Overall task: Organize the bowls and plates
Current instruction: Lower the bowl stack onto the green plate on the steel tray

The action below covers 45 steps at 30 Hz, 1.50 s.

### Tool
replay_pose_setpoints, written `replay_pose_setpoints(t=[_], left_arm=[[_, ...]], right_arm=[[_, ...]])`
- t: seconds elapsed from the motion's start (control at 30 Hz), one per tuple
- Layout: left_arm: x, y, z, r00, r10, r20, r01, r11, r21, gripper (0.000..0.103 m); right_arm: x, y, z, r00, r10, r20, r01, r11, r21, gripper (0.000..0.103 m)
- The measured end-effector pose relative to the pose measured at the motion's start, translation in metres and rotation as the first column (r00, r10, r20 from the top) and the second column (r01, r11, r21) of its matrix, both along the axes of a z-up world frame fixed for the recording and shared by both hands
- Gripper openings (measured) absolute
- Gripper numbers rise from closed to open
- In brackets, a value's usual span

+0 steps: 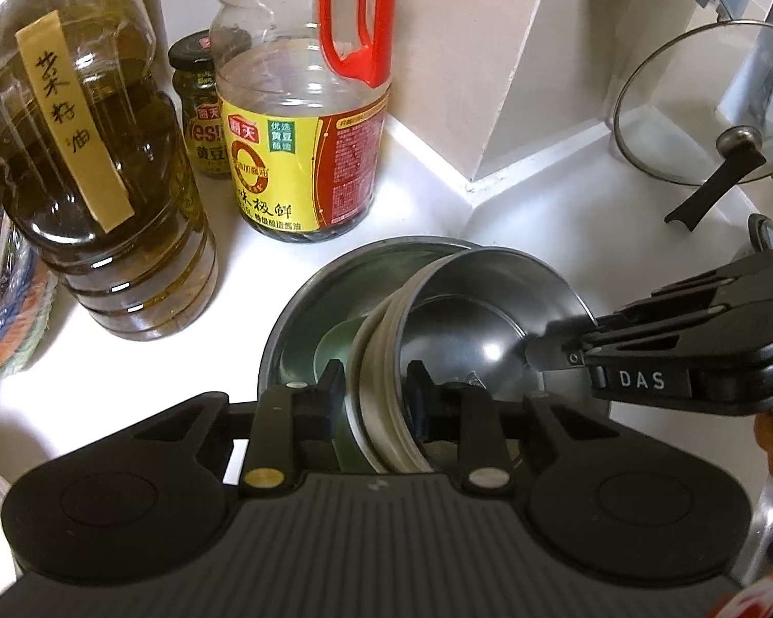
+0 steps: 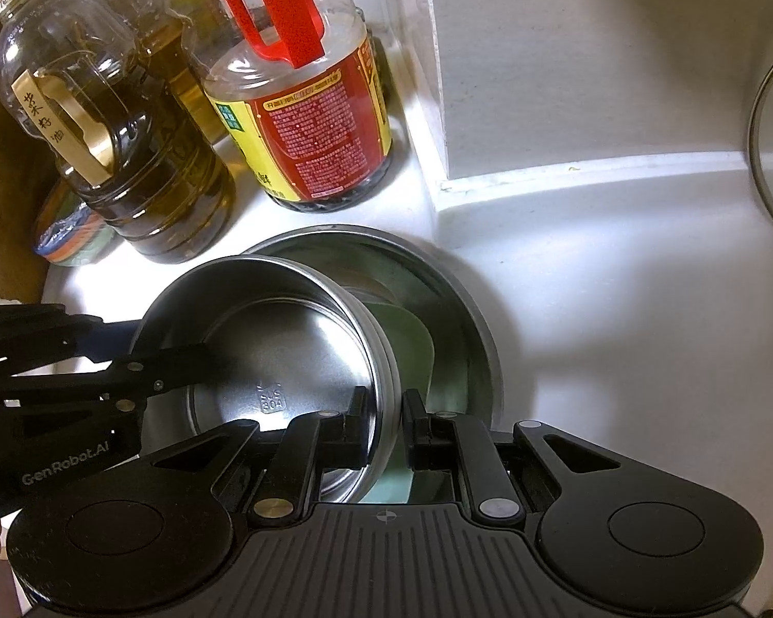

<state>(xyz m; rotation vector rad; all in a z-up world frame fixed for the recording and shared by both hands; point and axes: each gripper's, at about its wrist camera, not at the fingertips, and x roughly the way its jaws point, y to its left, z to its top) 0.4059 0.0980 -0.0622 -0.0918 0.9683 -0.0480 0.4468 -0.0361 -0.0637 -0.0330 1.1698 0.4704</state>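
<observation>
A stack of steel bowls [image 1: 469, 329] hangs just above a wide steel plate [image 1: 304, 298] on the white counter, with a green plate [image 1: 335, 345] under it. My left gripper [image 1: 376, 391] is shut on the stack's near rim. My right gripper [image 1: 556, 340] comes in from the right, shut on the opposite rim. In the right wrist view the bowl stack [image 2: 293, 350] sits over the steel plate [image 2: 458, 288] and green plate [image 2: 412, 340]; my right gripper [image 2: 384, 422] clamps the rim and my left gripper [image 2: 201, 355] holds the far side.
An oil bottle [image 1: 93, 165], a small jar [image 1: 201, 103] and a soy sauce bottle with a red handle [image 1: 304, 118] stand behind the plate. A glass pot lid [image 1: 706, 103] leans at the right. A white box corner [image 1: 489, 62] stands at the back.
</observation>
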Motion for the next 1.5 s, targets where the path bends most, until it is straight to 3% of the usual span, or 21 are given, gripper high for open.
replay_pose_setpoints(t=[0.5, 0.73, 1.1, 1.2, 1.3, 1.5], left_arm=[[0.015, -0.001, -0.004, 0.998, -0.067, -0.01, 0.067, 0.997, 0.026, 0.018], [0.018, -0.002, -0.004, 0.997, -0.08, -0.019, 0.081, 0.996, 0.028, 0.017], [0.002, -0.005, 0.012, 0.994, -0.097, 0.043, 0.094, 0.993, 0.067, 0.017], [0.001, -0.005, 0.016, 0.993, -0.105, 0.053, 0.102, 0.993, 0.067, 0.01], [0.003, -0.005, 0.014, 0.994, -0.107, 0.038, 0.105, 0.993, 0.059, 0.008], [0.004, -0.003, 0.009, 0.994, -0.101, 0.031, 0.099, 0.994, 0.052, 0.007]], right_arm=[[-0.007, 0.003, 0.001, 0.999, 0.028, -0.018, -0.028, 0.999, -0.024, 0.017], [-0.002, -0.004, 0.0, 0.997, -0.016, -0.072, 0.017, 1.0, 0.017, 0.018], [-0.009, -0.018, 0.026, 0.997, -0.059, 0.051, 0.055, 0.995, 0.078, 0.019], [-0.01, -0.019, 0.033, 0.996, -0.053, 0.069, 0.046, 0.995, 0.088, 0.018], [-0.009, -0.015, 0.031, 0.998, -0.036, 0.059, 0.031, 0.995, 0.094, 0.008], [-0.009, -0.013, 0.03, 0.997, -0.051, 0.053, 0.045, 0.994, 0.103, 0.008]])
